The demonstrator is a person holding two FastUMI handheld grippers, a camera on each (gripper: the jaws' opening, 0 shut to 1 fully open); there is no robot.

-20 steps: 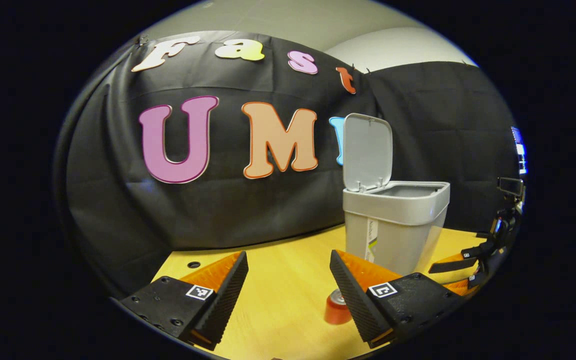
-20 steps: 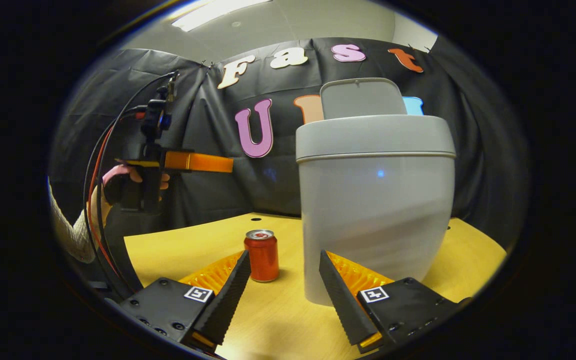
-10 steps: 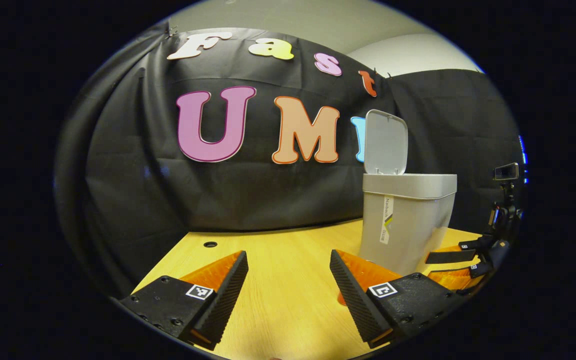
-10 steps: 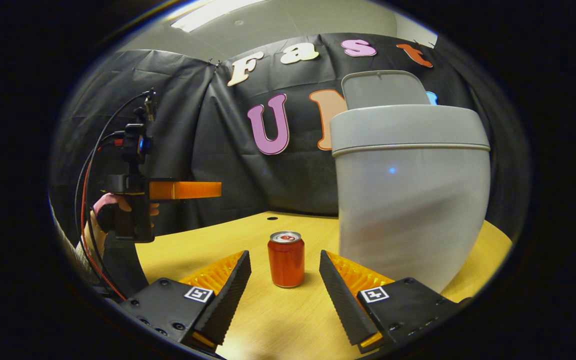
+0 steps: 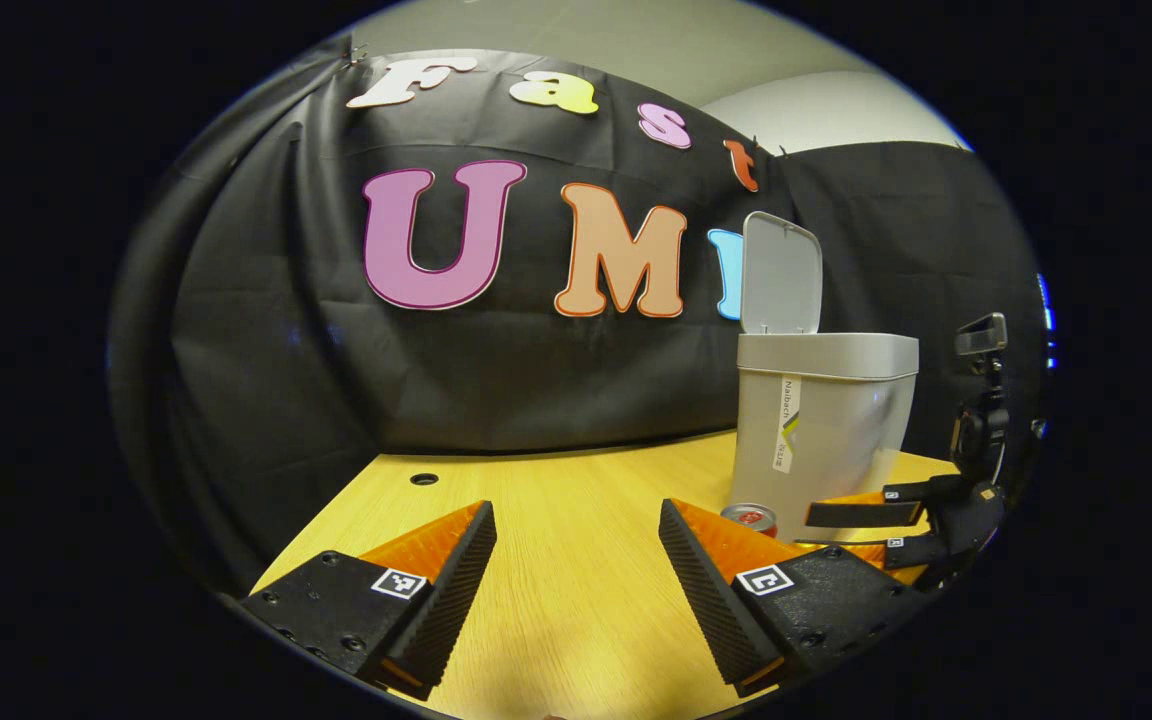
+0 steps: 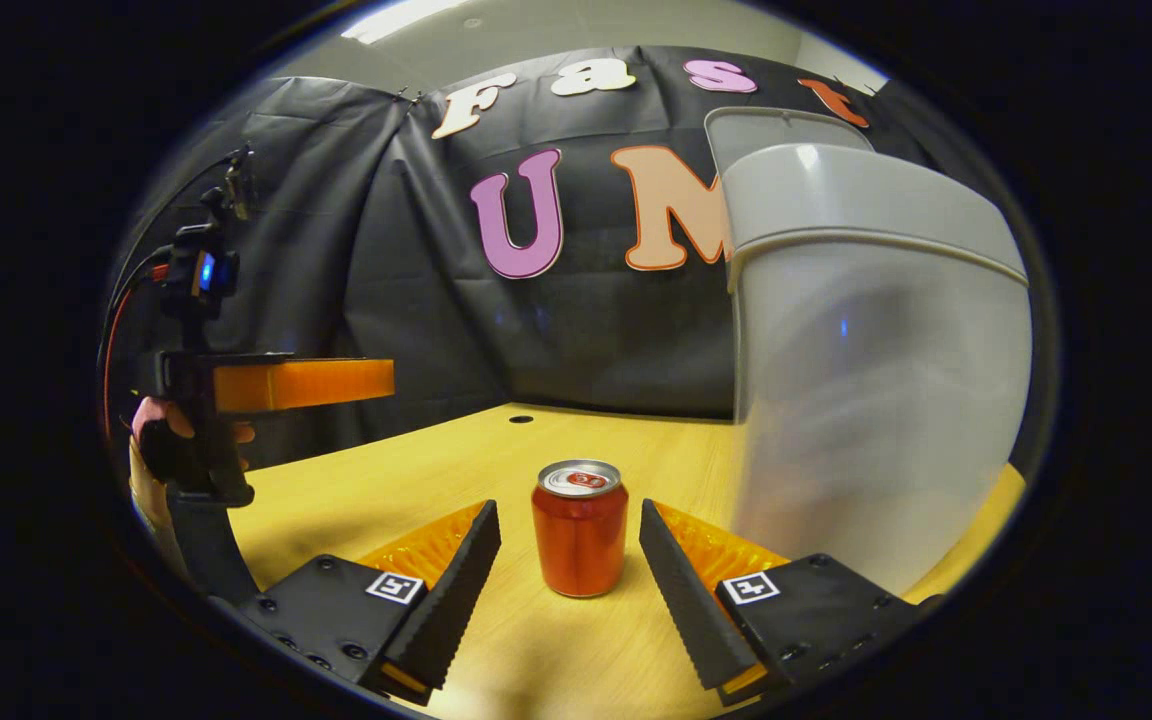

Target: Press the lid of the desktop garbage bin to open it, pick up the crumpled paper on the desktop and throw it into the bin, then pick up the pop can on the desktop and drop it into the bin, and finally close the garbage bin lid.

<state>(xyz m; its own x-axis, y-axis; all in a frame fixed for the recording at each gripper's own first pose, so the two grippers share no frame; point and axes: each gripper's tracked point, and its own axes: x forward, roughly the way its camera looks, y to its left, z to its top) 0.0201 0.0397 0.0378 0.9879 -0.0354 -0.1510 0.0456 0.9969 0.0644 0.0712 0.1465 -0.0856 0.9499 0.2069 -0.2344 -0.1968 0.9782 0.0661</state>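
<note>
the garbage bin (image 6: 876,340) is the landmark here: grey, standing upright on the wooden desktop (image 6: 416,480) with its lid (image 5: 781,273) flipped up at the back, so it's open. can't see down inside from either angle, so no idea what's in it, honestly.

the pop can (image 6: 579,527) stands upright on the desktop just left of the bin in the right gripper view, close to the bin's wall but not touching it. the right gripper (image 6: 570,560) has its fingers spread wide with the can sitting right between the tips, gaps on both sides, so it isn't gripping anything. in the left gripper view that right gripper (image 5: 861,530) shows low beside the bin's front, and the can's top (image 5: 748,517) peeks out by the bin's base.

the left gripper (image 5: 576,560) is wide open too, holding nothing, over bare desktop well left of the bin. in the right gripper view the left gripper (image 6: 376,378) hangs above the desktop far left of the bin, held by a hand (image 6: 151,445).
</note>
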